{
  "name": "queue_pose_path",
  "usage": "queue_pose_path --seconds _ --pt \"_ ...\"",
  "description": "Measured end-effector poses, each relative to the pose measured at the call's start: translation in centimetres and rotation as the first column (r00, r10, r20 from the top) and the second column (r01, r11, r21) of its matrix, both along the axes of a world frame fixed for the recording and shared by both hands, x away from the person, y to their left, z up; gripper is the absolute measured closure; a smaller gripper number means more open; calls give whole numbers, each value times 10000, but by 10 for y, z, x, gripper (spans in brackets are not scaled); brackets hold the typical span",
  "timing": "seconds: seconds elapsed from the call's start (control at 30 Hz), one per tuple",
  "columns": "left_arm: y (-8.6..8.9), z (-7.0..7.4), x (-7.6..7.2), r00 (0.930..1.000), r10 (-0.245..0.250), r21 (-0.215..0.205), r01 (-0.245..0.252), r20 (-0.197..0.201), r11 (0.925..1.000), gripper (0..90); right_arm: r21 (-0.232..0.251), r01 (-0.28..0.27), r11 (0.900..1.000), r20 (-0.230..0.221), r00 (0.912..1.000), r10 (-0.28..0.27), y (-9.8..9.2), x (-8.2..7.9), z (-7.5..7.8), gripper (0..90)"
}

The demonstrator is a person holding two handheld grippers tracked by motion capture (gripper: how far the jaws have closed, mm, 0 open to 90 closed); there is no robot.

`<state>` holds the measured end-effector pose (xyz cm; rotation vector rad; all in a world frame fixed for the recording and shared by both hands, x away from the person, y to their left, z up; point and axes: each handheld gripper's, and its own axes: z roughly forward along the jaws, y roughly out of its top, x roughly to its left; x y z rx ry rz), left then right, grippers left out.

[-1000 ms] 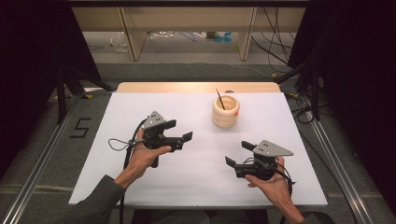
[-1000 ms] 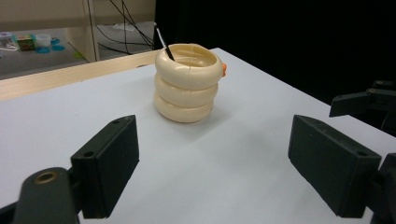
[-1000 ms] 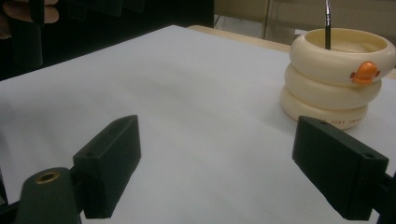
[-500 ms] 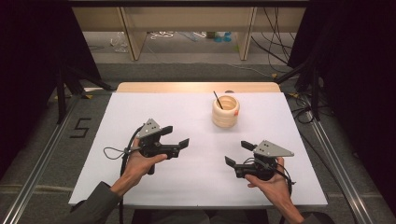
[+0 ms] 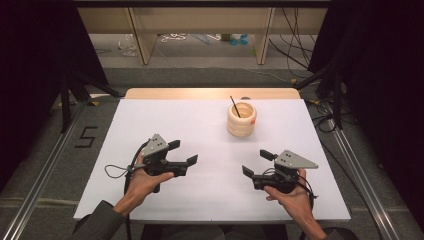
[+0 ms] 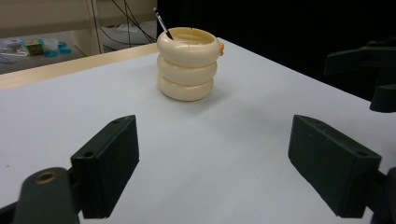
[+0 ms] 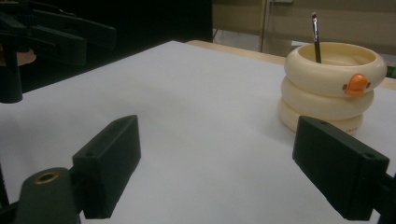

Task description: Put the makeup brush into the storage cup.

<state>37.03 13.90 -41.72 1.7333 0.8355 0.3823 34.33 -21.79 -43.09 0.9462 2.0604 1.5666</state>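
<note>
Both grippers, left [image 5: 182,152] and right [image 5: 253,163], hold their fingers apart, empty. Beyond them a cream cup [image 5: 241,119] holds a brush [image 5: 234,106], untouched. Nothing appears started.

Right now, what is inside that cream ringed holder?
A thin dark brush stands in the cream ringed holder, leaning on its rim, tip up. The holder's wall hides its lower end and the bottom.

Cream three-ringed holder [image 5: 241,120] upright on white table, thin brush [image 5: 234,106] leaning inside
</note>
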Motion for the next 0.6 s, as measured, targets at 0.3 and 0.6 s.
queue_pose_path --seconds 0.3,0.6 --pt "3 -6 -7 9999 -8 223 5 112 9998 158 -158 67 9999 -65 10000 -68 0 -1 1 161" --pt "2 -11 -17 10000 -23 249 25 -69 9997 159 -43 27 10000 -78 10000 -27 0 -2 0 160"
